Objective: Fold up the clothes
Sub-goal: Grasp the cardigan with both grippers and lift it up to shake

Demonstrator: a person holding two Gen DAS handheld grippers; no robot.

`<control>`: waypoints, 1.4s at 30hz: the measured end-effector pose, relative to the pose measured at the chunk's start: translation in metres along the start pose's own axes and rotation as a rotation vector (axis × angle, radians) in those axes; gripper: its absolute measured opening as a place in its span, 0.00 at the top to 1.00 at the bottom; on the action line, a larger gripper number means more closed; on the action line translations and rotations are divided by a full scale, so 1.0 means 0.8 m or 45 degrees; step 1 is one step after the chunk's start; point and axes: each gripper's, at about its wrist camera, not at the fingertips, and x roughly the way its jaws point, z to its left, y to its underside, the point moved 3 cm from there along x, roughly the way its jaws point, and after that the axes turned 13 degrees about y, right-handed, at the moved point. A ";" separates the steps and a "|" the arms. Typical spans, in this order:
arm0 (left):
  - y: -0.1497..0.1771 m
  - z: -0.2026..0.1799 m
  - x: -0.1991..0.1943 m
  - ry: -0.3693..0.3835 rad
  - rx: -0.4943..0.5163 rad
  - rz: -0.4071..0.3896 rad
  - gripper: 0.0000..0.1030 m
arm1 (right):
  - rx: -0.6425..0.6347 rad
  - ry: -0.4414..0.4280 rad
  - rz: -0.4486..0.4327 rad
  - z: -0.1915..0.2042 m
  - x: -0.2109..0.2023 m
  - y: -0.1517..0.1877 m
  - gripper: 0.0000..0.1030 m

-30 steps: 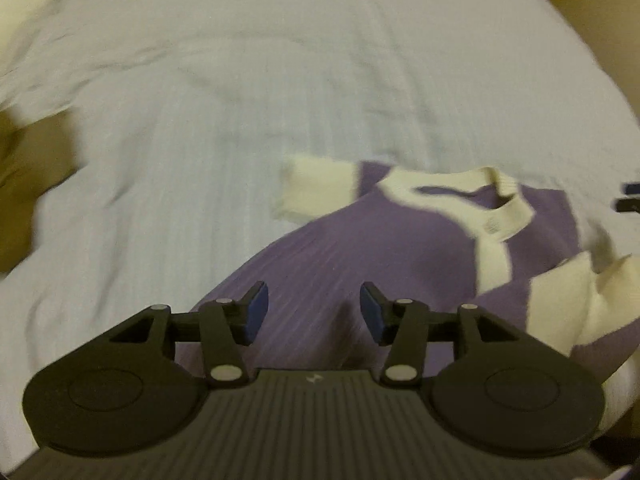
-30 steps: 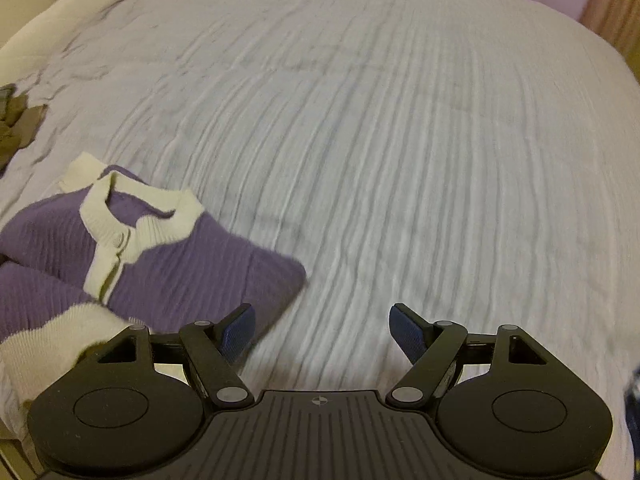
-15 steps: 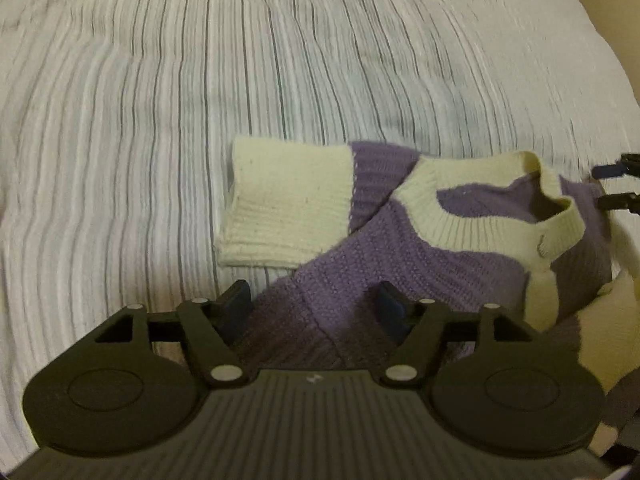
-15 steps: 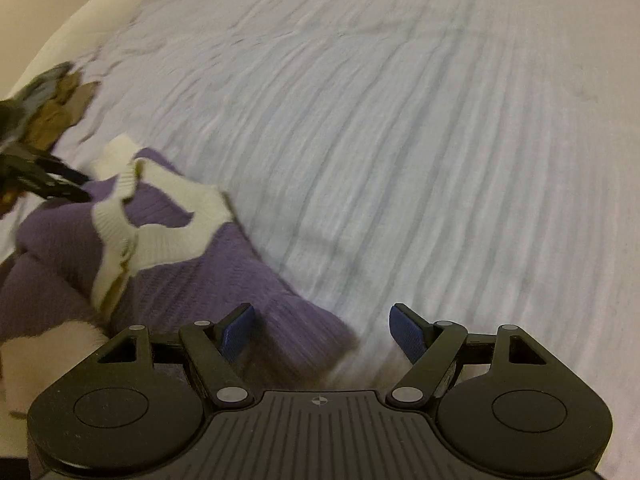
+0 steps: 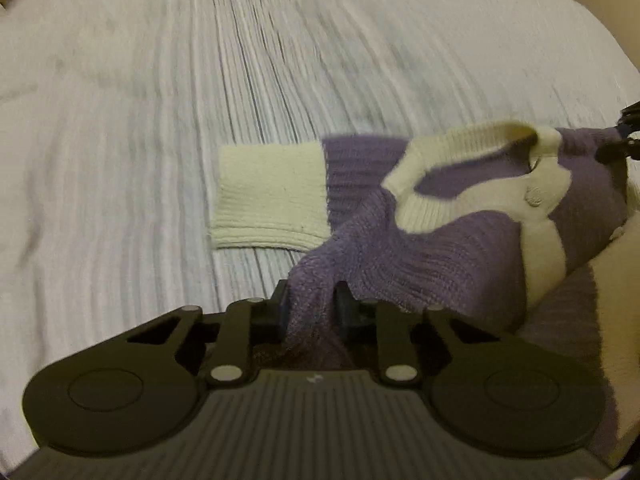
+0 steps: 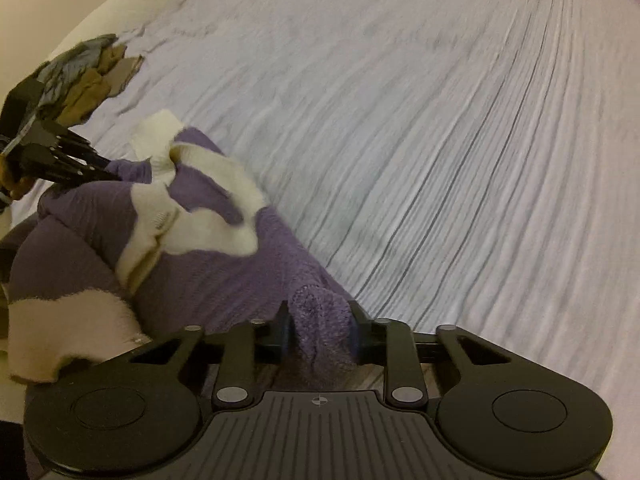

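A purple knit cardigan (image 5: 440, 248) with cream collar, placket and cuffs lies bunched on the bed; it also shows in the right wrist view (image 6: 208, 264). One cream cuff (image 5: 268, 196) lies flat to its left. My left gripper (image 5: 310, 304) is shut on a fold of purple knit at the cardigan's left shoulder edge. My right gripper (image 6: 320, 322) is shut on purple knit at the cardigan's right edge. The left gripper also shows in the right wrist view (image 6: 60, 156), pinching the far side. The cloth is lifted slightly between the two grips.
The bed is covered with a pale ribbed bedspread (image 6: 440, 120) that spreads wide beyond the cardigan. A pile of brown and blue clothes (image 6: 88, 72) lies at the bed's far left edge. A cream wall or headboard (image 5: 600, 8) borders the right.
Both grippers came down onto the cardigan and shut on its purple knit, one at each side. The collar has lifted and bunched between them.
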 end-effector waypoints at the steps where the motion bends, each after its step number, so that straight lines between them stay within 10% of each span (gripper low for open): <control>1: 0.002 -0.006 -0.010 -0.025 0.009 -0.032 0.83 | -0.024 0.045 -0.039 0.009 -0.016 0.001 0.78; 10: 0.006 -0.076 -0.202 -0.284 0.037 -0.470 0.84 | -0.043 0.368 -0.521 0.076 -0.200 0.002 0.80; 21: -0.012 -0.207 -0.418 -0.227 0.255 -1.098 0.83 | 0.071 0.801 -1.179 0.110 -0.476 -0.008 0.80; 32: 0.030 -0.230 -0.532 -0.020 0.537 -1.331 0.83 | 0.163 1.170 -1.401 0.226 -0.616 0.070 0.80; 42: 0.075 -0.207 -0.584 0.057 0.547 -1.345 0.84 | 0.149 1.216 -1.308 0.313 -0.646 0.132 0.80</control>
